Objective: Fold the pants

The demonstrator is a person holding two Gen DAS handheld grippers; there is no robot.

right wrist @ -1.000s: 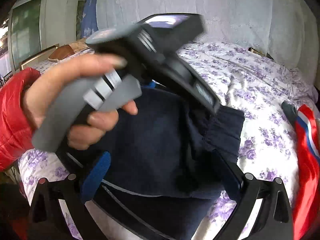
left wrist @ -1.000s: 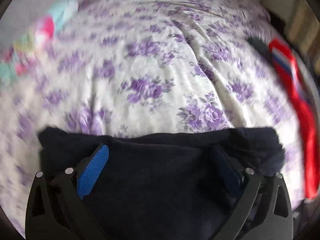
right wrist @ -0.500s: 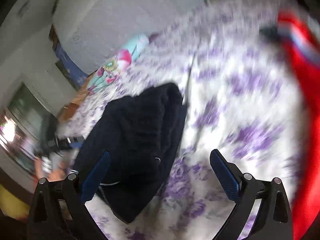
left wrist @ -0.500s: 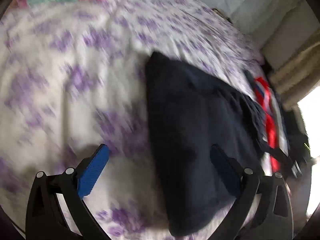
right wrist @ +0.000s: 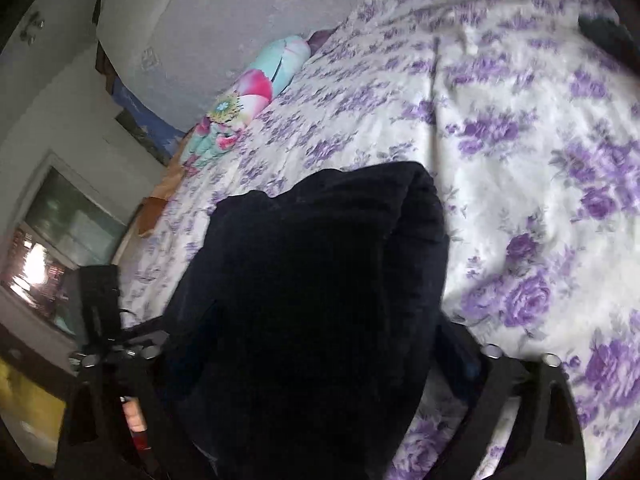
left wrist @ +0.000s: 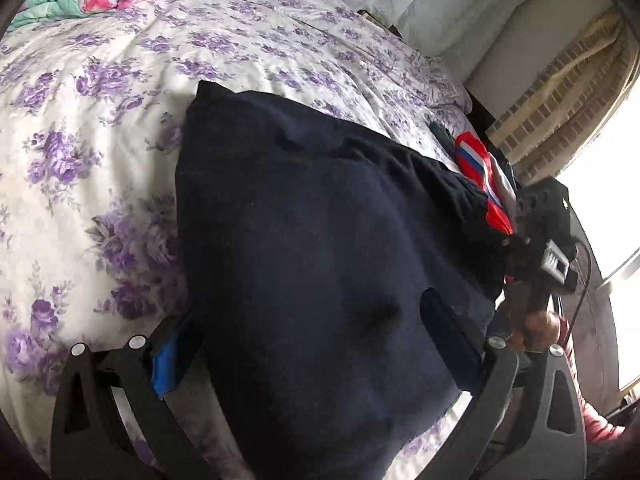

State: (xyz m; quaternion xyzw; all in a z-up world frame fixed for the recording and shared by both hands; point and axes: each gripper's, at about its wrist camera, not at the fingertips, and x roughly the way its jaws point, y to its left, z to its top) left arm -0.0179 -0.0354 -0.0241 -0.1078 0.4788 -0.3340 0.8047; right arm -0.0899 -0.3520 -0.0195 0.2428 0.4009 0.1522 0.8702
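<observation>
Nearest to each camera, a gripper straddles one end of the folded dark navy fleece pants [left wrist: 320,264] that lie on the bed. The left gripper [left wrist: 316,344] has its blue pad [left wrist: 176,364] at one edge of the bundle and its dark pad at the other; whether they press or merely flank the cloth I cannot tell. The right gripper [right wrist: 316,356] has just been narrowing, with the thick dark fold between its fingers, and contact there is too dark to judge as well.

The pants sit as a compact rectangle on the white bedspread with purple flowers [left wrist: 100,128], so the folding looks nearly finished. To do this step well, I would say both grippers should take the whole stack of layers, not only the top one, and stay level with each other so the bundle does not twist or sag open.

Further off, a red, white and blue striped garment [left wrist: 484,176] lies just beside the far edge of the pants; best not to snag it. A teal and pink floral cushion [right wrist: 256,92] rests well away near the headboard.
</observation>
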